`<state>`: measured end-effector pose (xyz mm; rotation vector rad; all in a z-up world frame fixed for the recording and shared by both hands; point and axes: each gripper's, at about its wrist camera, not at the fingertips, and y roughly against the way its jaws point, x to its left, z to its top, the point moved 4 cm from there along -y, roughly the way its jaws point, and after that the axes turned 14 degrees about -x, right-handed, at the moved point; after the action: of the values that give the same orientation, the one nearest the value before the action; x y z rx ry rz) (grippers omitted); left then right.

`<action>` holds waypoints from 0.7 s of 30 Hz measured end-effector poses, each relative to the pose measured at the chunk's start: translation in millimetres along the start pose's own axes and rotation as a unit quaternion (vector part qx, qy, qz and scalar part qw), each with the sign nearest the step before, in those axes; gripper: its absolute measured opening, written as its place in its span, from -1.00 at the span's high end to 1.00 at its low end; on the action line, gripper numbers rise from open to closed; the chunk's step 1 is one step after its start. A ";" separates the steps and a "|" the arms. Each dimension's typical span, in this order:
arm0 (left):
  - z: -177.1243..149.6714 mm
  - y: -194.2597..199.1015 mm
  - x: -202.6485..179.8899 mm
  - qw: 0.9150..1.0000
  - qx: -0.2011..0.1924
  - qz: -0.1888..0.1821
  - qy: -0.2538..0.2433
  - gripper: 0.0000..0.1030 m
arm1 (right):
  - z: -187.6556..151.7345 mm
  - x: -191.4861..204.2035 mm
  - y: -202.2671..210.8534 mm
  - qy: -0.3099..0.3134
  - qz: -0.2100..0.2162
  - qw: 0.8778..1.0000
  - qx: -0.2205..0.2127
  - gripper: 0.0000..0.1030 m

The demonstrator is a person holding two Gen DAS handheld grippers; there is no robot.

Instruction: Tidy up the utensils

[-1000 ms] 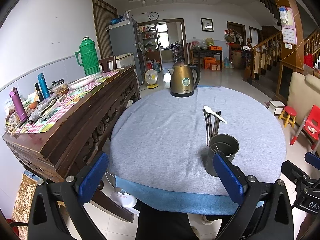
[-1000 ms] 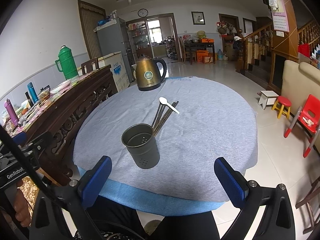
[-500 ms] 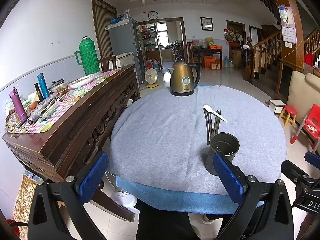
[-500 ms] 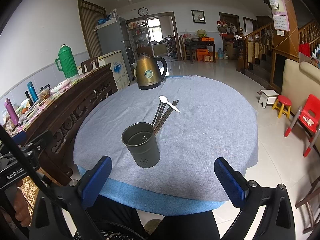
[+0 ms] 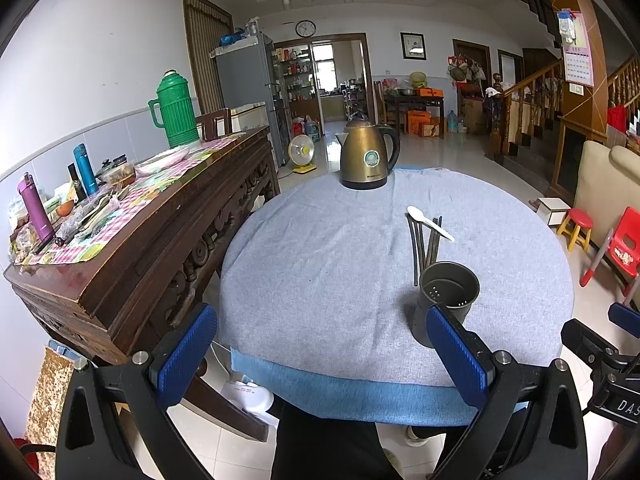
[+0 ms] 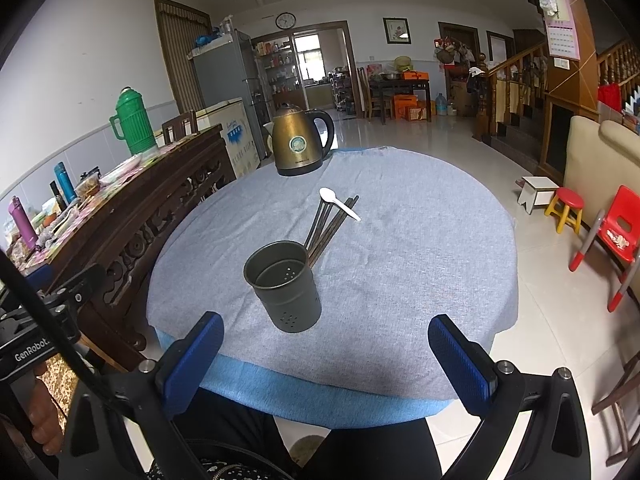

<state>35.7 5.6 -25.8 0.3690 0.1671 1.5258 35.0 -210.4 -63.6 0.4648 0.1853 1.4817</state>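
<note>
Spoon across chopsticks behind empty holder.

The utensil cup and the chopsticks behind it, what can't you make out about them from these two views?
- Utensil cup: left wrist view, its lower right side is hidden behind a blue finger of the left tongs.
- Chopsticks: right wrist view, near ends hidden behind the cup; they overlap, so the count is unclear.
- White spoon: lies across the chopsticks, covering part of them.
</note>
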 end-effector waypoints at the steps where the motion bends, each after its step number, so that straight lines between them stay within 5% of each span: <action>1: -0.1 -0.1 0.1 1.000 0.000 0.000 0.000 -1.00 | -0.1 0.1 0.0 0.000 0.000 1.000 0.000 -1.00; 21: -5.5 -3.0 3.2 1.000 0.004 -0.001 0.002 -1.00 | -2.7 2.7 -1.9 0.001 0.001 1.000 0.004 -1.00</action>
<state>36.8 9.4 -31.6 0.3713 0.1771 1.5235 35.9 -207.2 -66.3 0.4701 0.1934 1.4840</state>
